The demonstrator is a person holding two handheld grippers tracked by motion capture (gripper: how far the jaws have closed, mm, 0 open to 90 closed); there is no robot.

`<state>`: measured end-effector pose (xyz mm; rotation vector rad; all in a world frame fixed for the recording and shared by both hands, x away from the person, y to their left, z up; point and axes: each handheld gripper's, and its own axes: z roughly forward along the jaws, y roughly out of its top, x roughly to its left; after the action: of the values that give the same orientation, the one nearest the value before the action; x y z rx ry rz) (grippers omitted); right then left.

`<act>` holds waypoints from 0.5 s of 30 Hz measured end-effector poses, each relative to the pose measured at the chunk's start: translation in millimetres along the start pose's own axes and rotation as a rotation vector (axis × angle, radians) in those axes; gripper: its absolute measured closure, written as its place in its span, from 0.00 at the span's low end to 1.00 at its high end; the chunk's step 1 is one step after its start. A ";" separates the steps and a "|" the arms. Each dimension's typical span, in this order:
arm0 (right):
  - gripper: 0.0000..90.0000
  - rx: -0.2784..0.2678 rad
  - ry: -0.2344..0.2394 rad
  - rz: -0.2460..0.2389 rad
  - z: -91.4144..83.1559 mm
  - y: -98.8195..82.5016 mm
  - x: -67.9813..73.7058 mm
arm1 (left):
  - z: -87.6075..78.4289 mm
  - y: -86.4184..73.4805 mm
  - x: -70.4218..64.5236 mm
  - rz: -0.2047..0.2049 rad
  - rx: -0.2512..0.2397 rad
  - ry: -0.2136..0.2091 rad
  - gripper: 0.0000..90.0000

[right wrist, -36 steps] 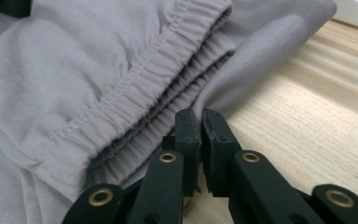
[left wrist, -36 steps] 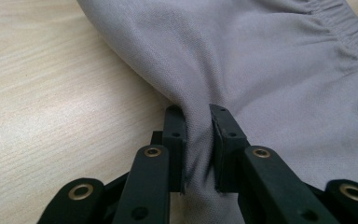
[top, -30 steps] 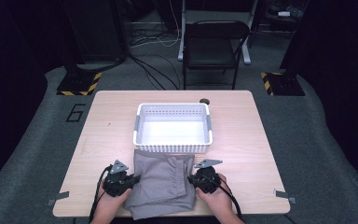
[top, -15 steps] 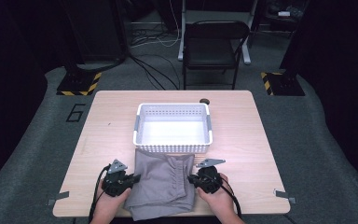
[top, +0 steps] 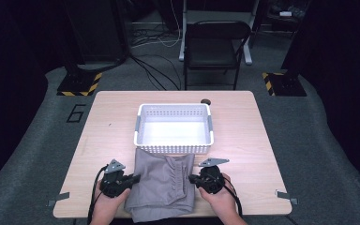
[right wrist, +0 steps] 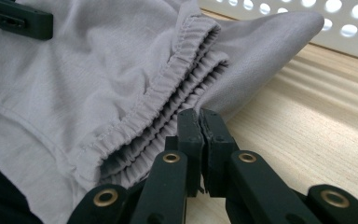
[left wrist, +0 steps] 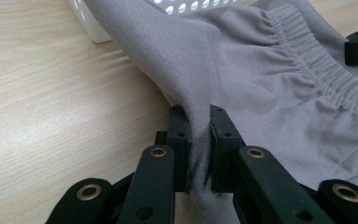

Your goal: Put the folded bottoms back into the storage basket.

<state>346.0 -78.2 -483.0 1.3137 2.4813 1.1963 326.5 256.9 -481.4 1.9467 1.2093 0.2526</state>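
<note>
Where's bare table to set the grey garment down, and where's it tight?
Bare wood left of the white basket and right of it, out to the table edges. Tight in front: grey garment against the basket, left gripper and right gripper clamped on its sides.

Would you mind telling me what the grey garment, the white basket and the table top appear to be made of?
The grey garment looks like a thin woven fabric, matte, with a fine weave and a gathered elastic waistband. The white basket seems to be moulded plastic, smooth, its walls pierced with rows of small holes. The table top shows pale wood grain with a slight sheen; solid wood or laminate, I cannot tell.
</note>
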 end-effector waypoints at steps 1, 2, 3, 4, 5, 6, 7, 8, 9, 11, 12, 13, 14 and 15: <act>0.98 0.001 0.002 -0.001 -1.3 0.8 0.7 | -1.7 0.5 -0.2 -0.007 -0.008 0.001 0.91; 0.98 -0.013 0.005 -0.020 -1.0 1.3 -0.2 | -2.7 1.0 -0.5 -0.017 -0.011 0.001 0.91; 0.98 -0.004 0.005 -0.005 -2.0 1.5 1.1 | -2.9 1.0 -0.9 -0.023 -0.022 0.005 0.91; 0.98 0.000 0.009 -0.008 -2.5 1.8 1.2 | -4.8 1.6 -0.6 -0.021 -0.015 0.005 0.91; 0.98 0.009 0.010 -0.003 -3.8 2.5 1.8 | -5.8 2.0 -0.7 -0.023 -0.014 0.003 0.91; 0.98 0.008 0.010 -0.004 -4.5 3.2 1.7 | -6.8 2.3 -1.1 -0.024 -0.015 0.004 0.91; 0.98 0.010 0.012 -0.003 -5.5 4.0 1.6 | -7.1 2.4 -1.8 -0.023 -0.016 0.004 0.91; 0.98 0.004 0.012 -0.011 -6.3 4.6 0.7 | -7.5 2.7 -2.2 -0.018 -0.013 0.008 0.91; 0.98 0.001 0.015 -0.009 -7.1 5.4 0.7 | -8.5 3.3 -2.3 -0.015 -0.001 0.001 0.91; 0.98 0.005 0.015 -0.012 -9.1 6.7 0.0 | -9.0 3.8 -2.6 -0.006 0.007 0.002 0.91; 0.98 -0.001 0.018 -0.013 -10.6 8.0 -0.4 | -9.0 4.1 -3.4 0.000 0.009 0.004 0.91; 0.98 -0.001 0.018 -0.013 -10.6 8.0 -0.4 | -9.0 4.1 -3.4 0.000 0.009 0.004 0.91; 0.98 -0.003 0.022 -0.009 -12.6 9.3 -0.6 | -9.8 4.5 -4.1 -0.003 0.008 0.007 0.91; 0.98 -0.003 0.022 -0.009 -12.6 9.3 -0.6 | -9.8 4.5 -4.1 -0.003 0.008 0.007 0.91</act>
<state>347.4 -83.2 -468.2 1.2947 2.4960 1.2188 322.0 257.8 -470.7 1.9526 1.2191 0.2533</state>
